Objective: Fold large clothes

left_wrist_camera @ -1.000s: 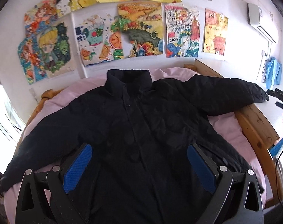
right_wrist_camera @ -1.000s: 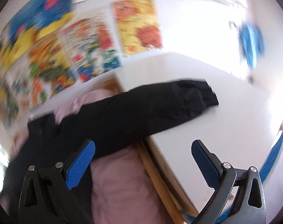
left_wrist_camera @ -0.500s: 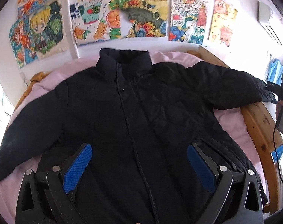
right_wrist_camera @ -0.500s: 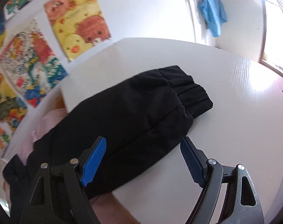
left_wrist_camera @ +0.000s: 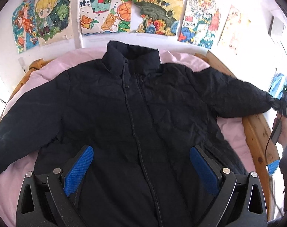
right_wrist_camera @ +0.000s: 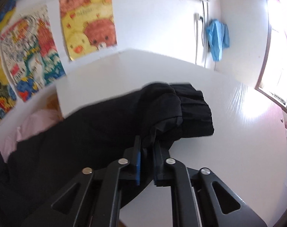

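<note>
**Right sleeve now pinched near the cuff — first fold can begin**

The black jacket [left_wrist_camera: 136, 117] is lying face up and zipped on the pink bedsheet [left_wrist_camera: 183, 58], collar toward the wall of drawings [left_wrist_camera: 153, 11], both sleeves spread wide. Its right sleeve [right_wrist_camera: 109, 124] is reaching off the bed and resting on the white tabletop [right_wrist_camera: 238, 132] beside it.

What is changing is at that sleeve. Half a second ago the right gripper [right_wrist_camera: 146, 147] was standing wide with the sleeve between its blue pads; now its jaws are closed tight on a bunch of black fabric just short of the gathered cuff [right_wrist_camera: 196, 111], and the cloth is puckering where it is being squeezed. In my judgement this is making the sleeve ready to be lifted and carried across the chest — the opening fold.

The left gripper [left_wrist_camera: 141, 168] is hovering over the jacket's lower front with its pads spread wide and nothing between them; it has drifted closer to the garment than a second ago.

Some things are hard to make out. The left sleeve's end is running off the edge of the left view, and the hem is sitting hidden behind the gripper body. The right view is blurring with motion, so I cannot tell how many layers the pads are catching. The person is showing only as a hand [left_wrist_camera: 283, 132] and dark sleeve at the far edge.
</note>
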A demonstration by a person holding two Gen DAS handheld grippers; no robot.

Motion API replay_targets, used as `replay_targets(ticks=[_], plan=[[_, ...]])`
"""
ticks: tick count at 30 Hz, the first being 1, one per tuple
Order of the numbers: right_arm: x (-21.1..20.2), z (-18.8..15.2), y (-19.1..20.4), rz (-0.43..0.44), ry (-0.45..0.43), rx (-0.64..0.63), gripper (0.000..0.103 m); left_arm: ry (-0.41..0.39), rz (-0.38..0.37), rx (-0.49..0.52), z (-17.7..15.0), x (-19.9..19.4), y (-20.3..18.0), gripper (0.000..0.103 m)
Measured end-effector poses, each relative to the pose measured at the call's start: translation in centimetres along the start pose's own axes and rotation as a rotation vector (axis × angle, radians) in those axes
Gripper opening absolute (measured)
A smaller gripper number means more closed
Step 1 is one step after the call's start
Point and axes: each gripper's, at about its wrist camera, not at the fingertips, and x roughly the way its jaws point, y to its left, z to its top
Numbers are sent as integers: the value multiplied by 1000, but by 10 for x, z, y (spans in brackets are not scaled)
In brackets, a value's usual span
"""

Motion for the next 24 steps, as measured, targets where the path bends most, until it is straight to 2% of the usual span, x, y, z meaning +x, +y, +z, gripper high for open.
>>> replay_targets(ticks=[4, 7, 11, 14, 18, 21, 24], plan=[[-48, 5, 20, 62, -178, -46, 7, -42, -53, -22, 13, -15, 11, 103], [-92, 3, 50, 116, -320, -147, 7, -89, -83, -29, 20, -29, 20, 103], [-161, -15, 107, 228, -523, -337, 7, -147, -158, -73, 29, -46, 36, 103], [-207, -42, 151, 321, -662, -508, 7, -188, -211, -118, 35, -59, 51, 103], [-253, -91, 202, 413, -796, -721, 7, -244, -203, -155, 40, -76, 68, 103], [-281, -136, 230, 436, -888, -853, 7, -294, -237, -174, 43, -92, 80, 103], [-298, -182, 253, 458, -946, -978, 7, -327, -314, -191, 42, -103, 90, 103]])
